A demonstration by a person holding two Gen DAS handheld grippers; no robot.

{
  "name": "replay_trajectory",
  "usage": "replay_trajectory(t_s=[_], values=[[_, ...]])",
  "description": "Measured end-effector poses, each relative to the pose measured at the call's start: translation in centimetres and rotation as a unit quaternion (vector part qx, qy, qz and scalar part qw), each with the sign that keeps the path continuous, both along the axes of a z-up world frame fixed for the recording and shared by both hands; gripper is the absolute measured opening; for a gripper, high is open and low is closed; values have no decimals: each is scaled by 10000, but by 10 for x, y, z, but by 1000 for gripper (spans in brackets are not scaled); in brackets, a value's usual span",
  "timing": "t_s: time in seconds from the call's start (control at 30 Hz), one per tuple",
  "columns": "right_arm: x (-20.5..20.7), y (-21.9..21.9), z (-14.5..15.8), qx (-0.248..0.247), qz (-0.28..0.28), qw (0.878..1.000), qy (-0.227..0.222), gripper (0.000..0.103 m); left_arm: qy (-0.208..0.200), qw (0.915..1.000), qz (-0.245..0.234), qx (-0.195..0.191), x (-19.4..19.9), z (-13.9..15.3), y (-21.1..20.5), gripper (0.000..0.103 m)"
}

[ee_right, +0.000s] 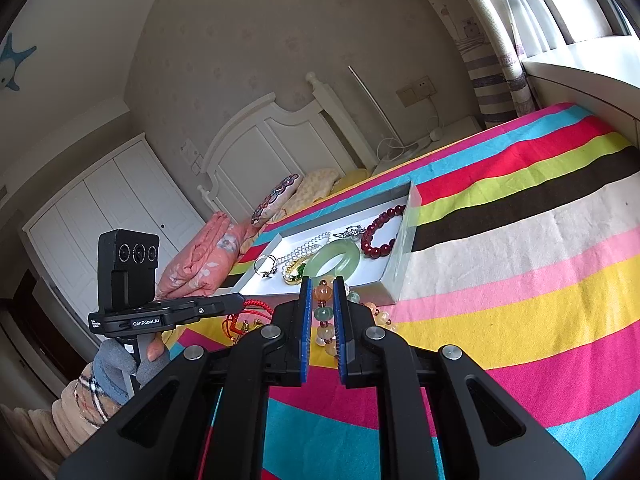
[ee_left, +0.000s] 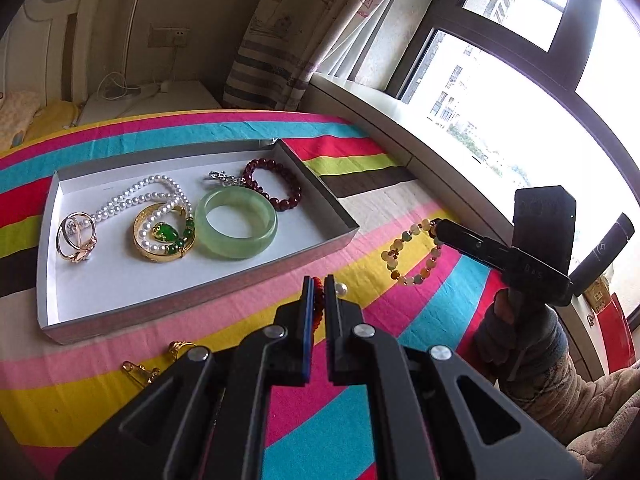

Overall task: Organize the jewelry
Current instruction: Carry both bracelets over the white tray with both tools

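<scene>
A white tray (ee_left: pixel 52 280) on the striped bedspread holds a gold ring (ee_left: pixel 76 236), a pearl necklace (ee_left: pixel 132 196), a gold bangle with green stones (ee_left: pixel 164 236), a jade bangle (ee_left: pixel 236 224) and a dark red bead bracelet (ee_left: pixel 276 184). My left gripper (ee_left: pixel 319 280) is shut on a red cord bracelet (ee_left: pixel 317 292), just in front of the tray's near wall. My right gripper (ee_right: pixel 322 284) is shut on a multicoloured bead bracelet (ee_right: pixel 324 316); in the left wrist view that bracelet (ee_left: pixel 412 252) hangs from the gripper tip, right of the tray.
A gold pin (ee_left: pixel 140 372) and a small gold ring (ee_left: pixel 180 347) lie on the bedspread in front of the tray. A window sill (ee_left: pixel 400 120) runs along the right. Folded bedding (ee_right: pixel 200 256) and a headboard (ee_right: pixel 260 136) lie beyond the tray.
</scene>
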State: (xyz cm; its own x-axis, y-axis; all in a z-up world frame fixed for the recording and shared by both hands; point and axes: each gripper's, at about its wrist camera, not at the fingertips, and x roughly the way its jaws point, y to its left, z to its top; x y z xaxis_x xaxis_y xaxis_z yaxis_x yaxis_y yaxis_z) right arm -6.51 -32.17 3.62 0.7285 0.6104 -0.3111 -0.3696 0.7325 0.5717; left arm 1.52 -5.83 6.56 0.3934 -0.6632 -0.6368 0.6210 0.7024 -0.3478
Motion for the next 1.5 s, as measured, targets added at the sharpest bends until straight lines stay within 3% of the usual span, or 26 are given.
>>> replay_trajectory(t_s=[0.27,0.63,1.07,1.3,1.33,1.37,1.4,1.43,1.47,1.5], values=[[7,1,2,-33,-22,9998,181,11,-188,9998,57,14,-2,17,8,5],[16,14,38,-298,50,9995,-110,11,-380,9986,310,203,7,35,17,5],[86,61,43,-883,29,9959,195,11,-427,9867,1471,552,73,44,54,1],[110,70,29,-1311,-300,9897,497,11,-382,9833,1683,584,90,41,60,2],[111,71,27,-1321,-288,9895,507,12,-380,9826,1723,575,90,40,61,5],[111,72,26,-1312,-241,9898,493,13,-363,9817,1778,578,90,39,62,19],[111,74,25,-1331,-218,9896,499,14,-375,9797,1879,594,90,38,64,45],[110,75,25,-1370,-220,9890,518,20,-415,9772,1992,608,89,37,66,57],[110,76,25,-1397,-239,9885,529,25,-462,9754,2071,593,87,37,68,66],[109,76,25,-1390,-253,9886,519,35,-461,9754,2079,565,85,37,70,66]])
